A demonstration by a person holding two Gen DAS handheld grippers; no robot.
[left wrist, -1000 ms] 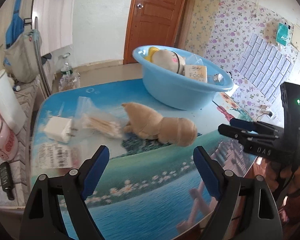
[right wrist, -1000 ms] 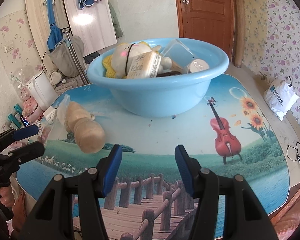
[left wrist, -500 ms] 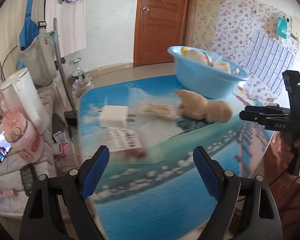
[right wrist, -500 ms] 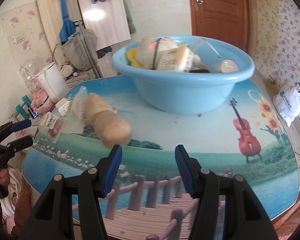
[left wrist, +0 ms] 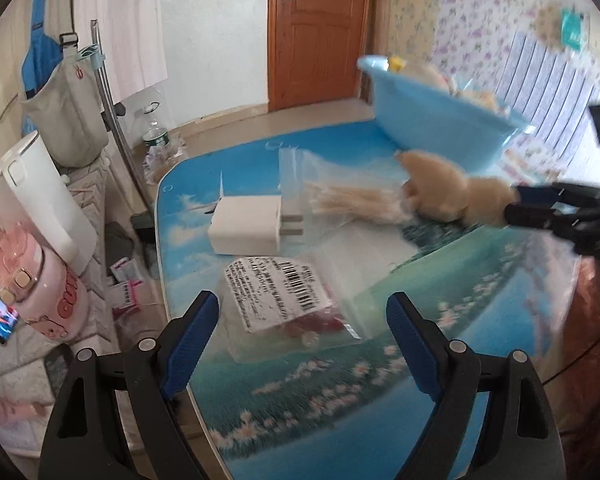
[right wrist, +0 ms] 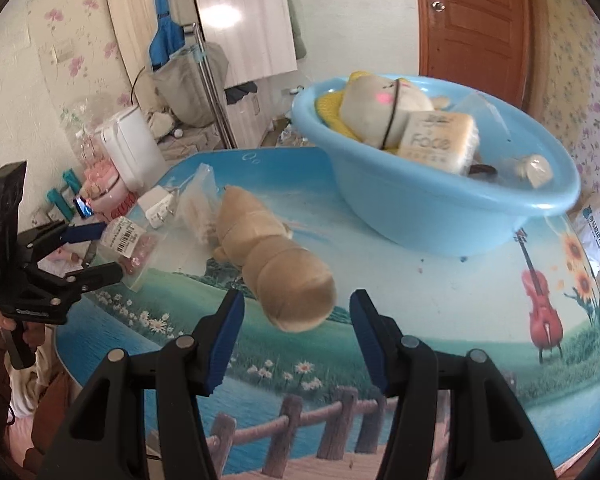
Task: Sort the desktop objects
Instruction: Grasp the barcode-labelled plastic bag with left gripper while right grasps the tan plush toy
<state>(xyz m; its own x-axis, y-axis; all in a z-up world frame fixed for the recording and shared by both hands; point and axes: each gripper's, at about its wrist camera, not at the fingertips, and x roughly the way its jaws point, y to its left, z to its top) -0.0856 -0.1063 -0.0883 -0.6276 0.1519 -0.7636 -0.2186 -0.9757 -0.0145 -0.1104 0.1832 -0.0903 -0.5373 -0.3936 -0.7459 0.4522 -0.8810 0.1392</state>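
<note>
A clear bag with a barcode label and red beads (left wrist: 284,300) lies just ahead of my open, empty left gripper (left wrist: 302,344); it also shows in the right wrist view (right wrist: 130,242). Behind it lie a white charger plug (left wrist: 248,226) and a bag of cotton swabs (left wrist: 352,200). A tan plush toy (right wrist: 272,264) lies just ahead of my open, empty right gripper (right wrist: 296,340). The blue basin (right wrist: 440,208) holds a plush doll, a "Face" box and other items.
The table's left edge (left wrist: 160,248) drops to a cluttered side stand with a white kettle (left wrist: 32,196) and a pink appliance (left wrist: 48,300). A door and a coat rack stand behind. A white bag (right wrist: 596,232) lies on the floor at the right.
My left gripper has swung left and closer, from facing the plush toy to the labelled bag. My right gripper has moved up to the plush toy's end. Both stayed open.
</note>
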